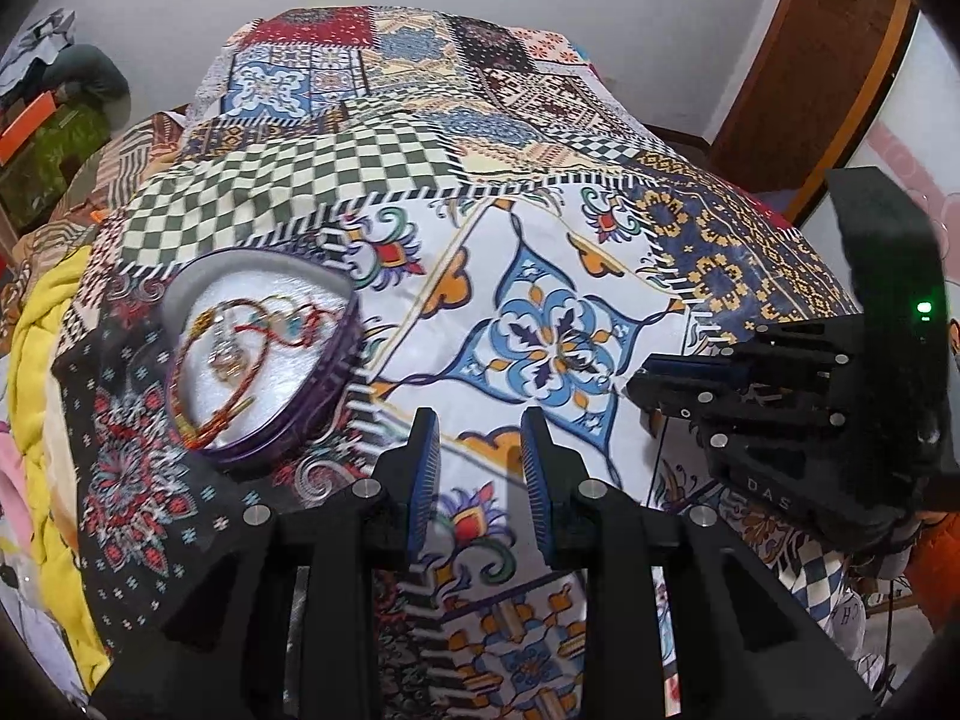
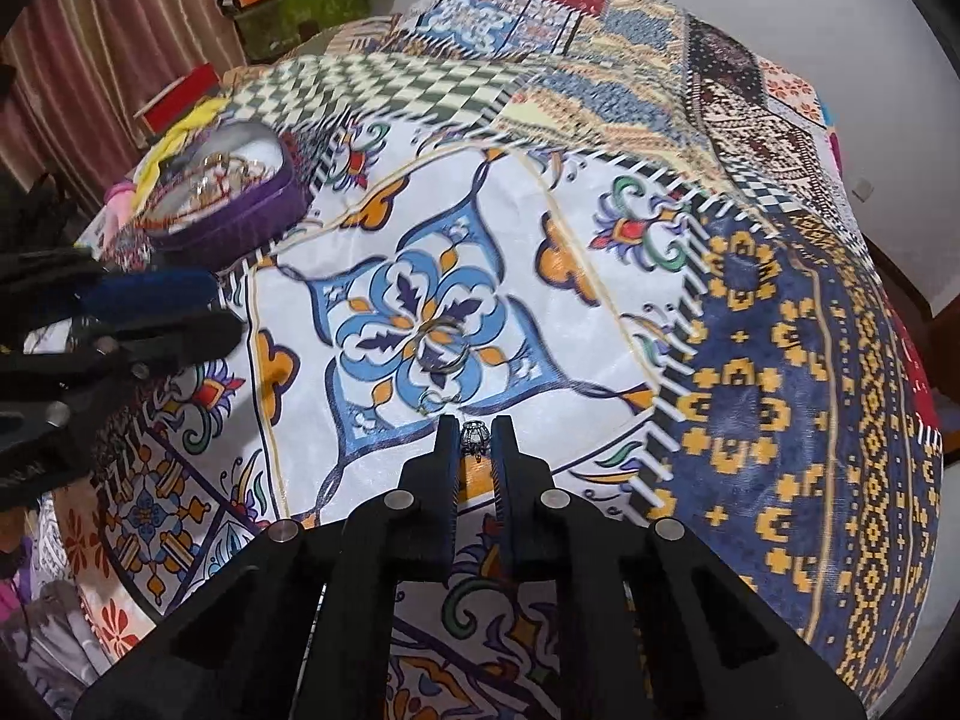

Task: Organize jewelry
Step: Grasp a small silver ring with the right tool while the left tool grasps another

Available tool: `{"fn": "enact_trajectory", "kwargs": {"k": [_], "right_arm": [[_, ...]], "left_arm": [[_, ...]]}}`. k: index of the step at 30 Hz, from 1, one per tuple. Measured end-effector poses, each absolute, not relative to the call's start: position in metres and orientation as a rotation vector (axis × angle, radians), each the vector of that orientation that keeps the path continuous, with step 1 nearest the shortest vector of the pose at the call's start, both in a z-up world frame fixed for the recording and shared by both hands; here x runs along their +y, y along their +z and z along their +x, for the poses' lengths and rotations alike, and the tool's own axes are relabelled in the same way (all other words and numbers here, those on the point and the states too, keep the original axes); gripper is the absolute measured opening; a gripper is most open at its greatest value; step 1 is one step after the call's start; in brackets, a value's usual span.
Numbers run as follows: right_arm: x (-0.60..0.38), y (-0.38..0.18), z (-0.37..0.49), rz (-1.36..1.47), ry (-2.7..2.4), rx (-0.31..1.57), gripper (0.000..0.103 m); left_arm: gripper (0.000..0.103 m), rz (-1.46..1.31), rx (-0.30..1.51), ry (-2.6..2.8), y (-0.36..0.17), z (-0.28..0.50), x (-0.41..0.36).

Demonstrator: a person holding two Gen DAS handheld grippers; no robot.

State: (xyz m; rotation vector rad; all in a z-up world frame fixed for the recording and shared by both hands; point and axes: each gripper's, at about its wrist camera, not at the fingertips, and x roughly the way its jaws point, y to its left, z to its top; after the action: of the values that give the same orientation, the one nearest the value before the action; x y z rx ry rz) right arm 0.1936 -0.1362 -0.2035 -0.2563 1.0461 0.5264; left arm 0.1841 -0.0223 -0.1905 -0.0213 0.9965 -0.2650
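Purple tin (image 1: pixel 264 360), heart-shaped, lid off, sits at the far left of the patchwork bedspread (image 1: pixel 540 276); its white lining holds a red cord bracelet (image 1: pixel 240 354) and other thin bangles, blurred in both views.

Item in hand: a small silver ring with a cage-like ornate top (image 2: pixel 475 435), pinched at the very tips of my right gripper (image 2: pixel 475 438), jaws nearly closed around it. I hold it above the blue-and-orange floral medallion (image 2: pixel 420 324), well apart from the tin.

Left gripper (image 1: pixel 480 456): jaws parted, nothing between the blue ribbed pads (image 1: pixel 423 480); it hovers just right of the tin.

Loose items: two thin rings (image 2: pixel 441 354) appear to lie on the medallion, hard to separate from the print.

Risks, as I judge them:
- The grip is only at the fingertips, so the ring could twist out during the carry left and vanish into the busy pattern.
- Soft bedding could let the tin tip if a gripper presses its rim.
- The two grippers are near each other; my path to the tin crosses the left one.

View differences: only the right wrist camera shows the held ring and the loose rings. The left wrist camera shows the tin's contents more plainly and the right gripper from its side, but not what it carries.
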Motion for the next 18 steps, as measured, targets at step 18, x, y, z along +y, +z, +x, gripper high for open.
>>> {"fn": "enact_trajectory", "kwargs": {"k": [18], "right_arm": [[-0.191, -0.163, 0.206, -0.13, 0.45, 0.929, 0.009]], "left_arm": [[0.032, 0.024, 1.064, -0.347, -0.215, 0.22, -0.075]]}}
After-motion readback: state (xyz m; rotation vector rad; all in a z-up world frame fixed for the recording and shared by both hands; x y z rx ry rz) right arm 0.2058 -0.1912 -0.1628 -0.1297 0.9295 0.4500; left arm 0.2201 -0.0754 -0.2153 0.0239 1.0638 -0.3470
